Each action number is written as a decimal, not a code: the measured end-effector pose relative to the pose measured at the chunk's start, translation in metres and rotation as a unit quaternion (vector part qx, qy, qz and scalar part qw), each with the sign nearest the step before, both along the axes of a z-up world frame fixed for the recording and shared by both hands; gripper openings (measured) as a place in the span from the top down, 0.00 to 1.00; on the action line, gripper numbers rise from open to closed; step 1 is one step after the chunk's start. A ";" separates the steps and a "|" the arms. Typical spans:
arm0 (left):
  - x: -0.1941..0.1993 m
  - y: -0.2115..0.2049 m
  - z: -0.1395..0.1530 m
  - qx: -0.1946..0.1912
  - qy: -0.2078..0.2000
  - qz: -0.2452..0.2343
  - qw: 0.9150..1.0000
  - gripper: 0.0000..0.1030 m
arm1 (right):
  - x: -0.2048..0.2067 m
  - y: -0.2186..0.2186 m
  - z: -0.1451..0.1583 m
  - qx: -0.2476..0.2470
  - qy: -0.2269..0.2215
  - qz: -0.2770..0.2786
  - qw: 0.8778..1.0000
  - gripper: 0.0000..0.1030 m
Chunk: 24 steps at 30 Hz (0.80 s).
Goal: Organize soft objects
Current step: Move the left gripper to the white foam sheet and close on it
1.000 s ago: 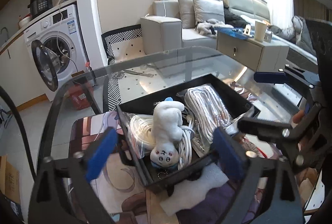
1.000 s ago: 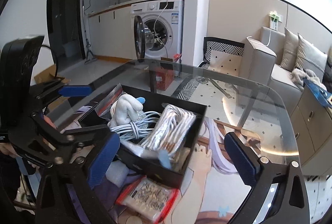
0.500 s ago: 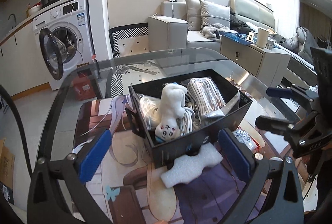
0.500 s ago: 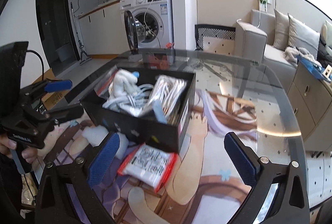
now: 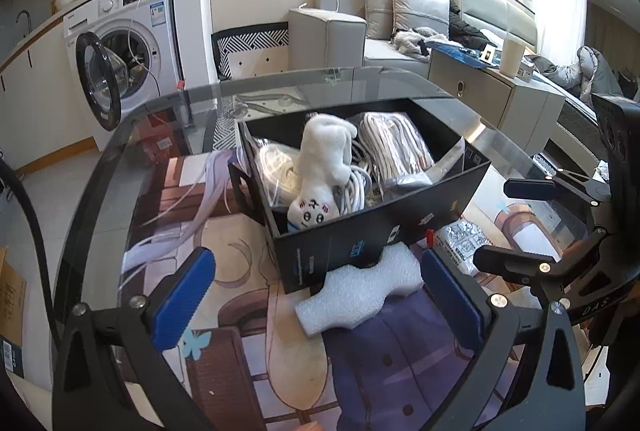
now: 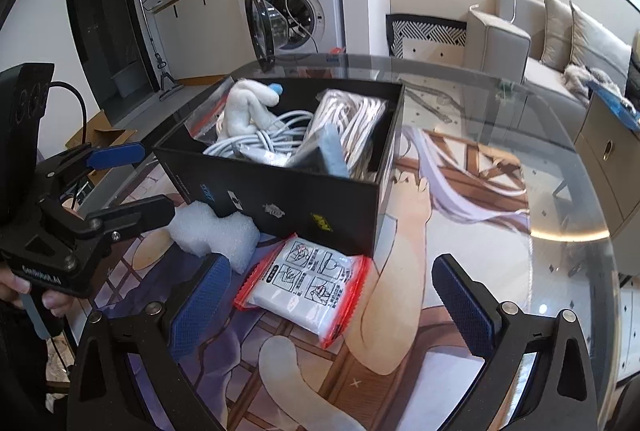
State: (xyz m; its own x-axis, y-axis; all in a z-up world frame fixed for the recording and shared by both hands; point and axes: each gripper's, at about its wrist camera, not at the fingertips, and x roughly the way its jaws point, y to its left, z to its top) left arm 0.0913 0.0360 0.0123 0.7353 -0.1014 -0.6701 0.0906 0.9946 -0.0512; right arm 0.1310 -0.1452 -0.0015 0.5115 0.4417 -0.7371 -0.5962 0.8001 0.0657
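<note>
A black open box (image 5: 372, 235) (image 6: 288, 195) stands on the glass table. Inside lie a white plush toy (image 5: 322, 167) (image 6: 244, 107), coiled white cables (image 5: 356, 187) (image 6: 264, 143) and bagged cables (image 5: 394, 143) (image 6: 352, 119). A white foam piece (image 5: 360, 291) (image 6: 214, 231) lies against the box's near side. A red-edged plastic packet (image 6: 304, 281) (image 5: 460, 243) rests beside it. My left gripper (image 5: 316, 299) stands open in front of the foam. My right gripper (image 6: 332, 303) stands open over the packet. Both hold nothing.
A printed mat (image 6: 440, 215) covers the glass table (image 5: 120, 135). A washing machine (image 5: 124, 43) with its door open stands behind, a sofa (image 5: 360, 31) and a cabinet (image 5: 492, 91) farther back. A hand (image 6: 24, 291) holds the left gripper's handle.
Both grippers have drawn back and up from the box, so it now lies farther ahead. The foam piece and the packet have come fully into view. Both grippers stay open.
</note>
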 end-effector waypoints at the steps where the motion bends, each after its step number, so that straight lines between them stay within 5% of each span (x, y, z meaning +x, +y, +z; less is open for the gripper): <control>1: 0.000 -0.001 -0.002 0.001 0.003 0.001 1.000 0.00 | 0.000 0.001 -0.002 -0.002 0.003 0.001 1.000 0.01; 24: 0.010 -0.003 -0.016 -0.004 0.043 -0.007 0.999 0.00 | 0.015 -0.005 -0.025 -0.043 0.047 -0.017 0.998 0.01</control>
